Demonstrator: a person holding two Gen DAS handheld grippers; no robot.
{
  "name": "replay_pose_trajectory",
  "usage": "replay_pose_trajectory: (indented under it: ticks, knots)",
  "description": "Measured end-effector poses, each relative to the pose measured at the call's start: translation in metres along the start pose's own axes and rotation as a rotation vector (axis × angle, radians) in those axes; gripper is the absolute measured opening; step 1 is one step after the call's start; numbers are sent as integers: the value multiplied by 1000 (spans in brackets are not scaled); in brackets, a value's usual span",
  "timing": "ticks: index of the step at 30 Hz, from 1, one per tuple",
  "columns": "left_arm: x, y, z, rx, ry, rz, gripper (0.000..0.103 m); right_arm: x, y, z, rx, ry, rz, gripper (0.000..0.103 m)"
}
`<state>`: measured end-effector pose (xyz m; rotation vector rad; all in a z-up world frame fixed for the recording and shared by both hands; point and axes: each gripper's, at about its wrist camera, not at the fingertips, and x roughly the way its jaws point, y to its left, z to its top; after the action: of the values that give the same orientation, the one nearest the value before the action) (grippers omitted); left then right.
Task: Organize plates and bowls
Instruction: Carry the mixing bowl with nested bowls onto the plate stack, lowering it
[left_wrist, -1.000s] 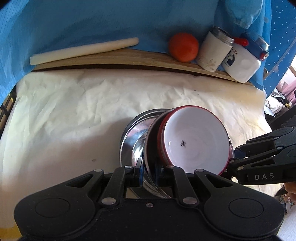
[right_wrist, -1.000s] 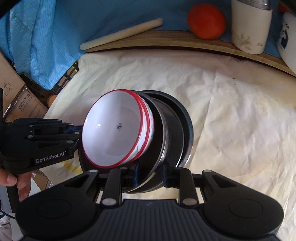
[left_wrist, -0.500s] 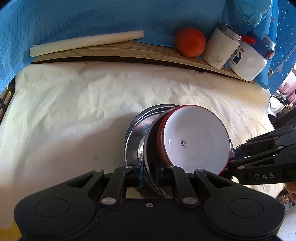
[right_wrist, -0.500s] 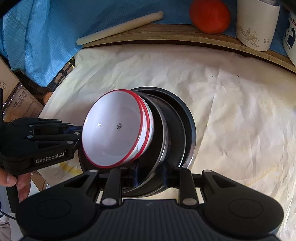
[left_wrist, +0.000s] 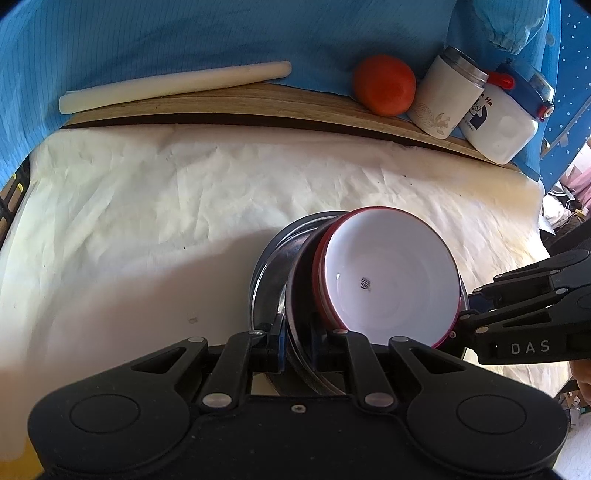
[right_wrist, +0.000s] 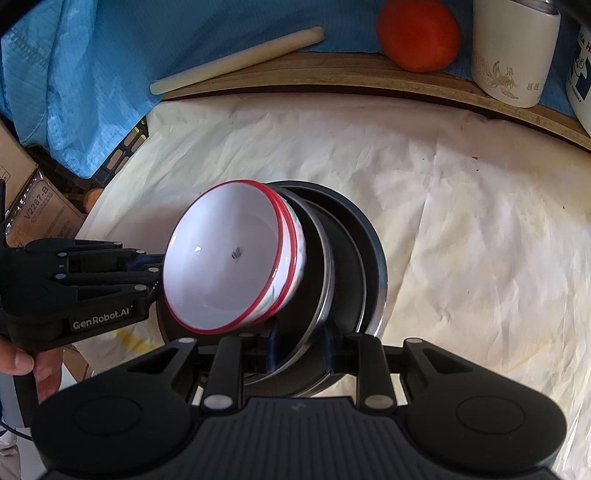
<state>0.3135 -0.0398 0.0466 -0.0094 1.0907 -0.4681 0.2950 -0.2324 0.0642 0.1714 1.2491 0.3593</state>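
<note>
Holding: a nested stack of dishes is gripped from both sides and kept above the cream cloth (left_wrist: 155, 229), pretty much on edge.
Left gripper (left_wrist: 297, 334): clamped on the rims of the steel plates (left_wrist: 273, 269) at the stack's lower edge; it's seen again in the right wrist view (right_wrist: 157, 271), reaching in from the left.
Right gripper (right_wrist: 297, 345): closed on the same plate rims from the other side; in the left wrist view it shows up at the right (left_wrist: 466, 308), its tips right at the bowl's rim.
Stack: two or so metal plates are nested, dark and shadowed on the inside.
Bowls: red-rimmed white bowls (right_wrist: 229, 258) are seated in the top plate, at least two rims are counted, tilted so the inside is faced toward the left gripper.
Bowl contents: only a small dark mark at the bottom.
Back ledge: a wooden board (left_wrist: 221, 101) is loaded with a white roll (left_wrist: 173, 85), an orange fruit (left_wrist: 384, 85), a lidded cream mug (left_wrist: 447, 98) and a blue-capped white jar (left_wrist: 506, 118).
Mug and jar contents: can't be told, lids are on.
</note>
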Motion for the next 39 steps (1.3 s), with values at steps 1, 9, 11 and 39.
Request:
replay_pose_trajectory:
  ticks: [1,9,11,39]
  knots:
    - [0,0,0,0,0,1,12,0,-1,0,0,-1,1,27]
    - [0,0,2,2,-4,4,13,-1,-1,-1,-1,-9,1,27]
    - [0,-1,3,2,-6,7,13,-1,-1,0,-2,-12,-1,27]
    - [0,0,2,-9,-10,-3,13,-3,-1,-3,-17,-28,4,29]
